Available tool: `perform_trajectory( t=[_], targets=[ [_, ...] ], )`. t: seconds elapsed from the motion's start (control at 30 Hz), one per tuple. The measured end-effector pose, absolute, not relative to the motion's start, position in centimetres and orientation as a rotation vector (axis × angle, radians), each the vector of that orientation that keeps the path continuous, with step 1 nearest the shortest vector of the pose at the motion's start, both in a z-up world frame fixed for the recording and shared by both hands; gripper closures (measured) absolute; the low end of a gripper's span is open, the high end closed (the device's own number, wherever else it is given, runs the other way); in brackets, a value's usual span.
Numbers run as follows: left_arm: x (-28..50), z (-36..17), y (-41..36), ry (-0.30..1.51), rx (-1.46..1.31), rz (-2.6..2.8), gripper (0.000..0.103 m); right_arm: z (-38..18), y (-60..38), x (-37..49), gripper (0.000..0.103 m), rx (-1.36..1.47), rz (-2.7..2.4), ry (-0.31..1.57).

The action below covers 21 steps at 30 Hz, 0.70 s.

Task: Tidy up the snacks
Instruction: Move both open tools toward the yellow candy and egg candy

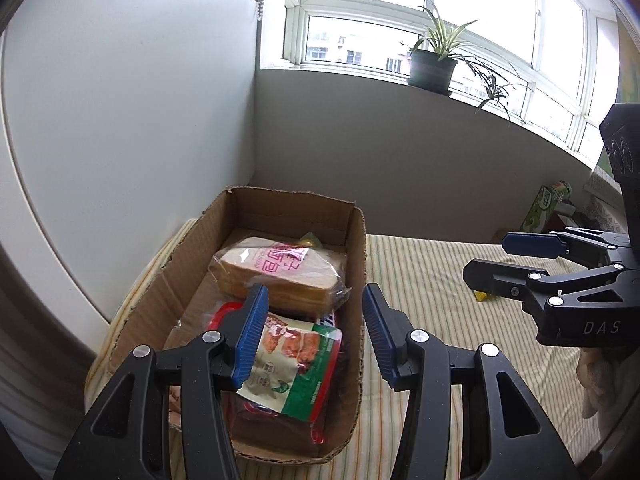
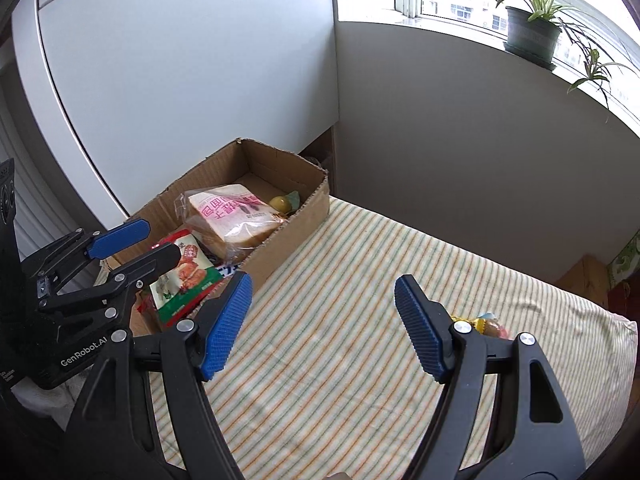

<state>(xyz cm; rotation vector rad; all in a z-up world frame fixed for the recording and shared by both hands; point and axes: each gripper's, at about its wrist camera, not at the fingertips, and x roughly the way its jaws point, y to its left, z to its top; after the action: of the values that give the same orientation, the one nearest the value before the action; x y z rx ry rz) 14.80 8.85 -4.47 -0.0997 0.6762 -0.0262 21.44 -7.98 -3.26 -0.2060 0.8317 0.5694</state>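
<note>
Both grippers, left gripper point(image 1: 314, 336) and right gripper point(image 2: 322, 328), tilt downward, fingers parted, apparently holding nothing.

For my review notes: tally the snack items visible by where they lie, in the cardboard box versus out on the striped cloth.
In the cardboard box: 4 visible (bagged bread, green-and-white pouch, red packet, small yellow-green item)
On the striped cloth: 1 (yellow-wrapped snack)
Total: 5 visible; more may lie hidden.

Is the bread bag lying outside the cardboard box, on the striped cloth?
No, the bread bag lies inside the cardboard box, behind the green snack packet.
</note>
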Motion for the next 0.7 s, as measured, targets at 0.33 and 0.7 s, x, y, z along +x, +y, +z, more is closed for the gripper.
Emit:
perform_trajectory(
  t=[0.33, 0.7],
  targets=[
    [16.5, -4.9, 2.9, 0.714, -0.075, -0.137, 0.055, -3.7, -16.3, 24.7, 0.027, -0.13, 0.467, 0.89],
    [18.9, -6.6, -2.1, 0.784, -0.07, -0.227, 0.055, -8.0, -21.5, 29.6, 0.067, -0.028, 0.452, 1.022]
  ],
)
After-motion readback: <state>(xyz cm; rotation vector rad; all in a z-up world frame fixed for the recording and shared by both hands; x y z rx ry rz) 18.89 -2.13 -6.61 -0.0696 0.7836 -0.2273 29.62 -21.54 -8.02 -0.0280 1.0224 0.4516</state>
